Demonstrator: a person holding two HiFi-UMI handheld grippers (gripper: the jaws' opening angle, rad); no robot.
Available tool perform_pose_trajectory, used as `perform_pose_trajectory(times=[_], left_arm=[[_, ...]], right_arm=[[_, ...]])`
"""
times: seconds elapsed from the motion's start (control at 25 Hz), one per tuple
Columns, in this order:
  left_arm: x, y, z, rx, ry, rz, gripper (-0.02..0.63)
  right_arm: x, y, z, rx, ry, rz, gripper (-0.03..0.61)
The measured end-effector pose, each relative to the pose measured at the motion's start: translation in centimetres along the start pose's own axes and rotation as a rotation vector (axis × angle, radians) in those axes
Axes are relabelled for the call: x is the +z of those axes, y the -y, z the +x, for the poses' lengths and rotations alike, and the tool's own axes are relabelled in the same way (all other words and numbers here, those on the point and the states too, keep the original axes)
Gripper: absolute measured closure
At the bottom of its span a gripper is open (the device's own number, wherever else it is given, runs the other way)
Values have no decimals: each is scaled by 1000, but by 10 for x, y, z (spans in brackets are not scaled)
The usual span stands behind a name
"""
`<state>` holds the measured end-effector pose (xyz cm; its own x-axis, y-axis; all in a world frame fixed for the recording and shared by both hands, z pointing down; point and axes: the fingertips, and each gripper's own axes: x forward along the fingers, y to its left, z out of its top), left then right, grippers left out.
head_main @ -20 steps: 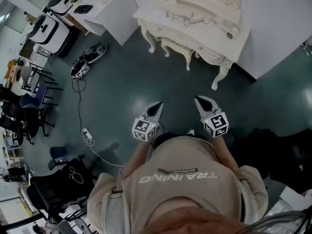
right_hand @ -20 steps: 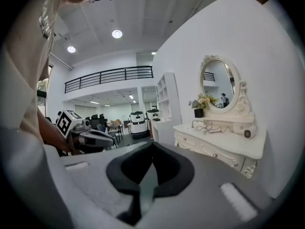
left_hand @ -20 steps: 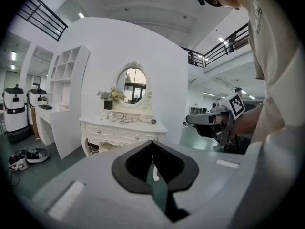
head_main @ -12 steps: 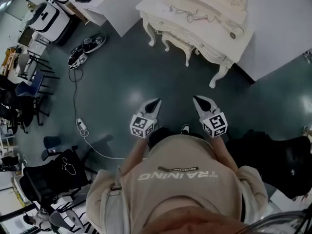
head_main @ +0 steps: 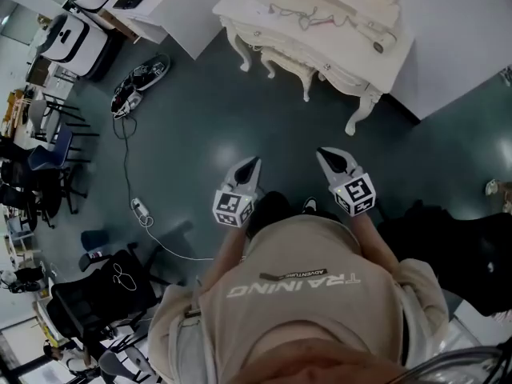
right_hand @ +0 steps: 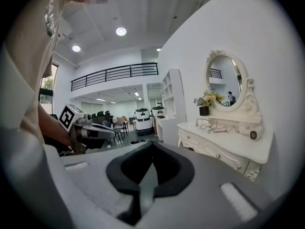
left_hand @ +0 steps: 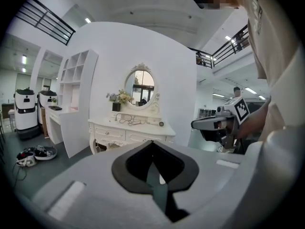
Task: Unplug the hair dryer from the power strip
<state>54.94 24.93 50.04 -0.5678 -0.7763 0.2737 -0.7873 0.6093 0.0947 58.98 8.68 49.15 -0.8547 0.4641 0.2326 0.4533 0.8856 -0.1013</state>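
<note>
The hair dryer (head_main: 378, 46) lies on the right end of a white dressing table (head_main: 352, 74) at the top of the head view, with a thin cord (head_main: 300, 16) curled on the tabletop. It also shows in the right gripper view, hair dryer (right_hand: 253, 134), and small in the left gripper view, hair dryer (left_hand: 162, 124). I cannot make out a power strip on the table. My left gripper (head_main: 254, 163) and right gripper (head_main: 326, 155) hang side by side in the air in front of the person's chest, well short of the table. Both are shut and hold nothing.
A white power strip (head_main: 140, 211) with a long cable lies on the dark floor at the left. Shoes (head_main: 138, 86), black chairs (head_main: 104, 286), white machines (head_main: 68, 38) and a white desk (head_main: 164, 6) stand at the left. Dark bags (head_main: 472, 254) sit at the right.
The dressing table has slid a little toward the top of the head view. Both grippers keep the same pose in front of the person, shut.
</note>
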Motion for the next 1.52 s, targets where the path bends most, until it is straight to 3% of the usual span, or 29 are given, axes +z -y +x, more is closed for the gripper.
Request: perform_pose_trajectory(times=[0.24, 0.6, 0.92, 1.08, 1.28, 1.52], left_arm=[[-5, -34, 16, -33, -39, -17, 606], [26, -114, 46, -118, 14, 2, 606], [29, -176, 74, -160, 8, -27, 606], [37, -201, 98, -144, 43, -28, 606], [39, -219, 142, -138, 16, -33, 606], [80, -243, 204, -142, 6, -43, 606]], right_arm=[[0, 10, 32, -23, -33, 29, 575], [57, 15, 125, -74, 15, -30, 575], [54, 26, 172, -149, -23, 1, 575], [56, 53, 200, -164, -34, 24, 575], [56, 92, 238, -140, -28, 37, 575], [76, 159, 288, -78, -6, 47, 575]])
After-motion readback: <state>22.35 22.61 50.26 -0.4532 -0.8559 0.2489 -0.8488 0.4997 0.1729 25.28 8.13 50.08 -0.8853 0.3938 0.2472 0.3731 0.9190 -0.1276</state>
